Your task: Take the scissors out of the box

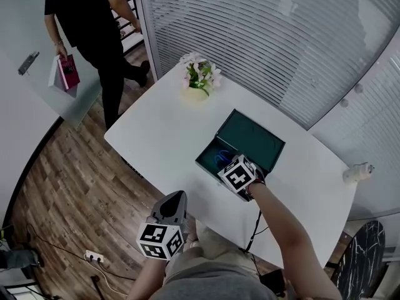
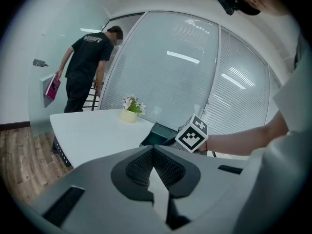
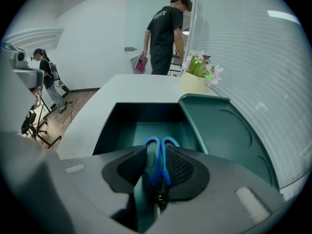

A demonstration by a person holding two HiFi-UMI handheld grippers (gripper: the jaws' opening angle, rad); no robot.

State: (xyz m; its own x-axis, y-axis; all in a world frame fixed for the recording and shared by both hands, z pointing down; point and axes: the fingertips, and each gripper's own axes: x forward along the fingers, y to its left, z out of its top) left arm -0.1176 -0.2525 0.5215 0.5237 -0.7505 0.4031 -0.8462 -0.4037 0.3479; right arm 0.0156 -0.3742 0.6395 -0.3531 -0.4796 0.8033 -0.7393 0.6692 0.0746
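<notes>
A dark green box (image 1: 209, 161) stands on the white table (image 1: 156, 130) with its lid (image 1: 256, 139) folded back to the right. Blue-handled scissors (image 3: 152, 143) lie inside it, handles pointing away from me; in the head view their blue (image 1: 220, 157) shows just past my right gripper (image 1: 231, 167). My right gripper (image 3: 158, 151) reaches down into the box, open, with the scissors between its pads and a gap on the left side. My left gripper (image 1: 177, 199) hangs at the table's near edge, away from the box, shut and empty (image 2: 153, 149).
A pot of pink flowers (image 1: 199, 80) stands at the table's far end. A person in black (image 1: 94, 17) carrying a pink book walks on the wooden floor beyond the table. Frosted glass walls (image 1: 281, 36) run behind the table. Another person (image 3: 46, 77) stands at the far left.
</notes>
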